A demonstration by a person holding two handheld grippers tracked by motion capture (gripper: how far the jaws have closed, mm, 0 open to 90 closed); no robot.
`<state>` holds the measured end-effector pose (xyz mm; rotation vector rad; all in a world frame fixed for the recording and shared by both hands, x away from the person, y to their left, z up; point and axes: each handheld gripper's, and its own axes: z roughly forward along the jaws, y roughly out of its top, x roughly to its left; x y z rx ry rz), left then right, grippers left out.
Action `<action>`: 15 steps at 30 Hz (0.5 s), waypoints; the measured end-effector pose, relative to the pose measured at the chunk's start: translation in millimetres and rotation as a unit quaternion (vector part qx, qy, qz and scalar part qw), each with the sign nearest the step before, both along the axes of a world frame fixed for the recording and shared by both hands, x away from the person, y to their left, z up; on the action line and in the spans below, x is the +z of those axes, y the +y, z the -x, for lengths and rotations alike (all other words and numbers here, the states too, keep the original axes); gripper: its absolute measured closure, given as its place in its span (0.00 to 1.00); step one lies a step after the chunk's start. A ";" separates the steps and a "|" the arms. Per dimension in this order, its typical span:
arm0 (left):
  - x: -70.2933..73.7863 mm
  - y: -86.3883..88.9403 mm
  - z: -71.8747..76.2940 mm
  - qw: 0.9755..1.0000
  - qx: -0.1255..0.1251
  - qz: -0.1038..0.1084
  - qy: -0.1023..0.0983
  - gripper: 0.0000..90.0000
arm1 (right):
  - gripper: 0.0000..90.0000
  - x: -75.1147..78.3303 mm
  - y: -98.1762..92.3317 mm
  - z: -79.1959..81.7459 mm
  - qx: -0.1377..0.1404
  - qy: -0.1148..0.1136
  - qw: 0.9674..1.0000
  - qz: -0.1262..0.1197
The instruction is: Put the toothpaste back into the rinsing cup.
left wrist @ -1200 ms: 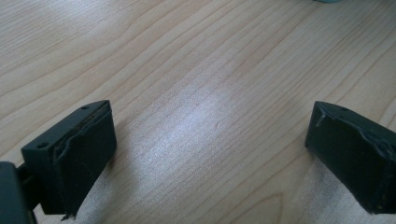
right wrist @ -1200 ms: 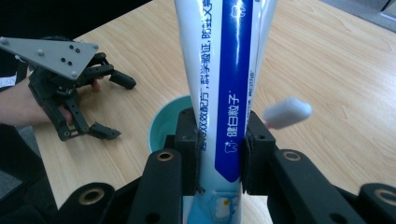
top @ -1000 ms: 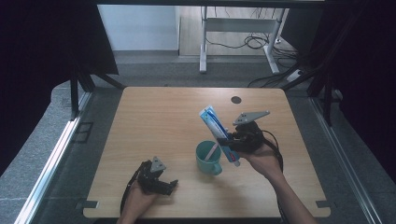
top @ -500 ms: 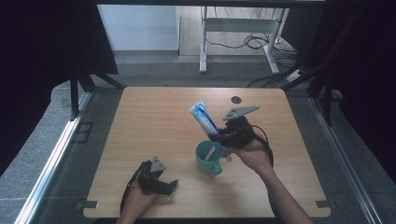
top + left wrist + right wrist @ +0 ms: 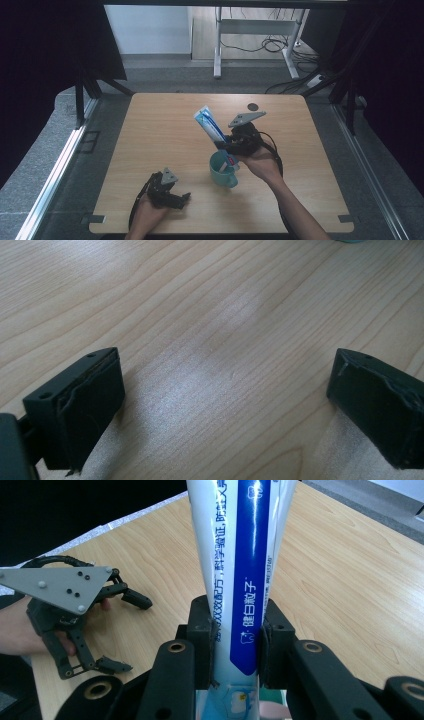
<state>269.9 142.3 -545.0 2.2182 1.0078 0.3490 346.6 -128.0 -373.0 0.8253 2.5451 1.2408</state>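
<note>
Two grippers in play, one doing the work. Right gripper point(image 5: 231, 148) is pinching the toothpaste tube point(image 5: 211, 125) low on its body, pads pressed on both flat faces; the tube rises from the jaws, tilted up and away, with its red cap end below them, just over the teal mug point(image 5: 223, 169). Left gripper point(image 5: 170, 194) is resting on the table point(image 5: 150, 130) well off to the side, jaws spread with nothing between them, bare wood ahead of it.

Step in hand looks like dropping the tube cap-first into the mug. To do it well:
- Bring the cap inside the rim before lowering; it sits near the rim edge closest to the claw, so a nudge could tip the mug.
- Stand the tube more upright first, otherwise the long top end levers it back out.
- Release only once the cap is bottomed or leaning on the far wall.
- Left could steady the mug; it isn't near enough now.

Hard to read:
- In the right gripper view the jaws block the cap and mug mouth; only a sliver of teal below.
- From the high view the cap is probably above the rim, not yet inside, but I can't tell for sure.
- Mug handle is only partly visible.
</note>
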 end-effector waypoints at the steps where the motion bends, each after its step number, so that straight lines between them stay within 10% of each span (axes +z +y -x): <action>1: 0.0 0.0 0.0 1.000 0.000 0.000 0.000 0.02 | 0.80 0.0 0.0 0.0 0.000 0.000 1.000 0.000; 15: 0.1 0.1 0.0 1.000 0.000 -0.001 0.000 0.02 | 0.80 -13.4 13.1 -3.7 0.001 -0.019 1.000 -0.006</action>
